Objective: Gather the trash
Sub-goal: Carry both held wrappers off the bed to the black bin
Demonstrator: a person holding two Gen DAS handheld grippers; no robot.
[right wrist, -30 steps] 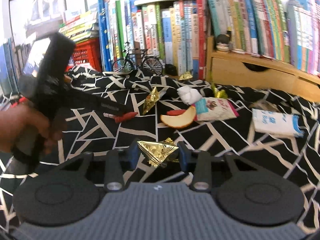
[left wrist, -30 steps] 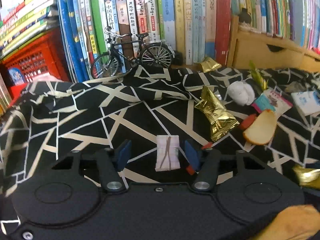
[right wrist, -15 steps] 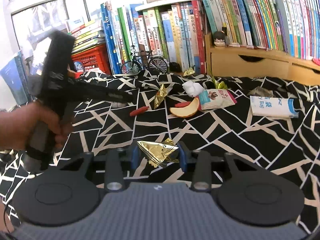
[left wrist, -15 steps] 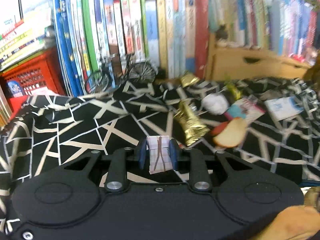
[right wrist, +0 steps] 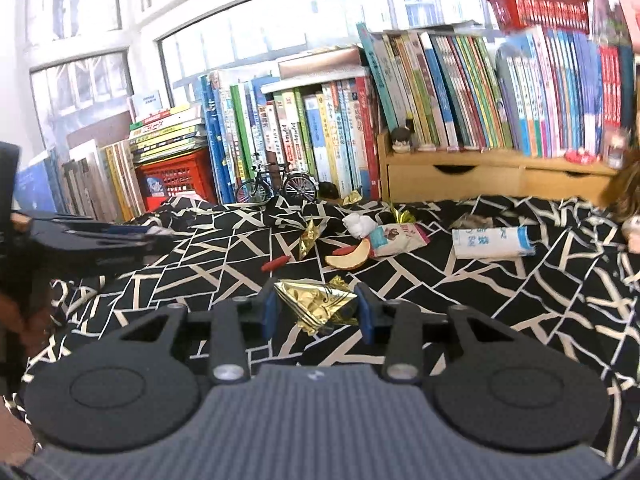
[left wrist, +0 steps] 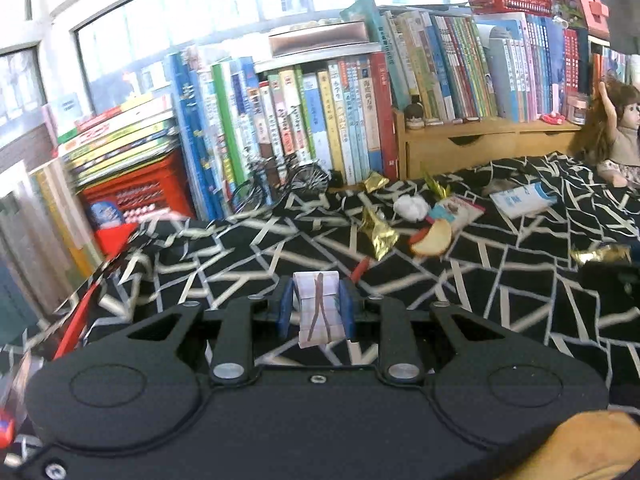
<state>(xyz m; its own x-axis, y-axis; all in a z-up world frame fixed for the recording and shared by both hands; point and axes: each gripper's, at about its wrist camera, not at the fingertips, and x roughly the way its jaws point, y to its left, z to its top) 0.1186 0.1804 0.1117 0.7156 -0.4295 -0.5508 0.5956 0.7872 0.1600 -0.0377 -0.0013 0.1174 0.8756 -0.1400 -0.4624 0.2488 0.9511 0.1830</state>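
Note:
My left gripper (left wrist: 316, 308) is shut on a small white folded paper packet (left wrist: 318, 306) with brown streaks, held above the black-and-white patterned cloth (left wrist: 224, 264). My right gripper (right wrist: 318, 308) is shut on a crumpled gold foil wrapper (right wrist: 320, 304), also lifted off the cloth. In the right wrist view the left gripper (right wrist: 100, 240) shows as a dark shape at the left edge. More trash lies further back: a gold wrapper (left wrist: 378, 234), a white tissue ball (left wrist: 410, 206), an apple slice (left wrist: 436, 238), a red strip (left wrist: 360, 268), a snack packet (right wrist: 398, 236) and a blue-white tissue pack (right wrist: 492, 242).
Rows of upright books (left wrist: 320, 120) line the back, with a model bicycle (left wrist: 280, 184) before them and a red crate (left wrist: 136, 196) at the left. A wooden drawer shelf (right wrist: 480, 172) stands at the back right. A doll (left wrist: 618, 132) sits at the far right.
My left gripper closed on the white packet and lifted it, pulling back from the books. My right gripper also rose and drew back, still holding the gold wrapper.

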